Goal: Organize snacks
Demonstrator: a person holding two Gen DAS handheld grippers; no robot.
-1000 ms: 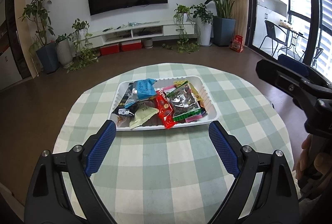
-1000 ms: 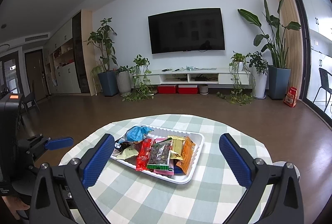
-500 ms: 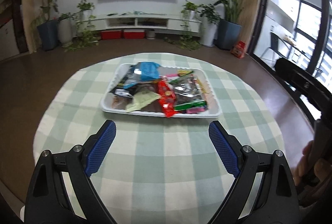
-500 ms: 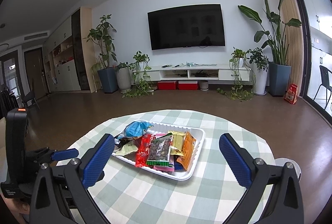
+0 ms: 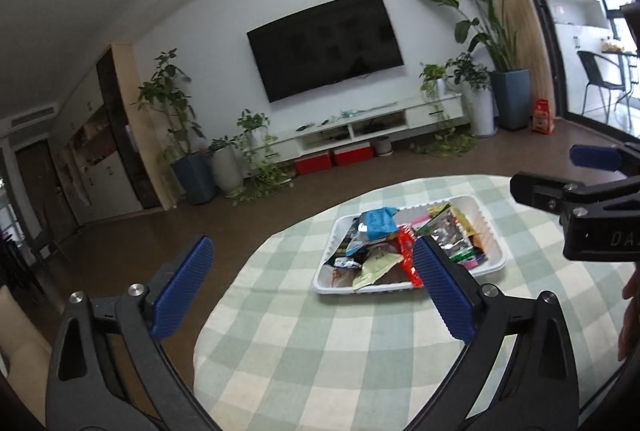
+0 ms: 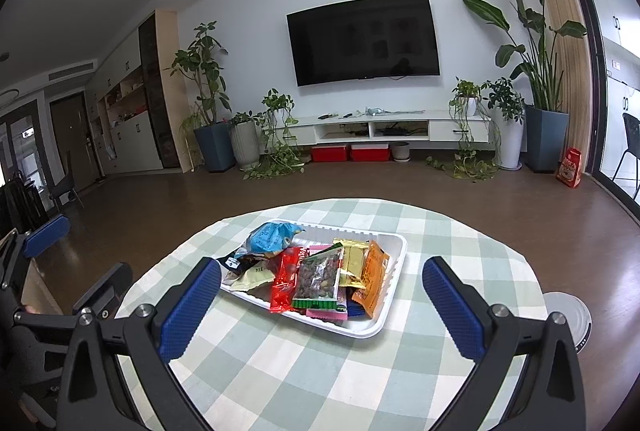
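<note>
From my left I see dark cabinets, then potted plants, the wall television over a white console, and glass doors at right. My round table's checked cloth carries the white snack tray, heaped with packets. Left gripper has just opened wider, empty; right gripper stands apart, empty.
</note>
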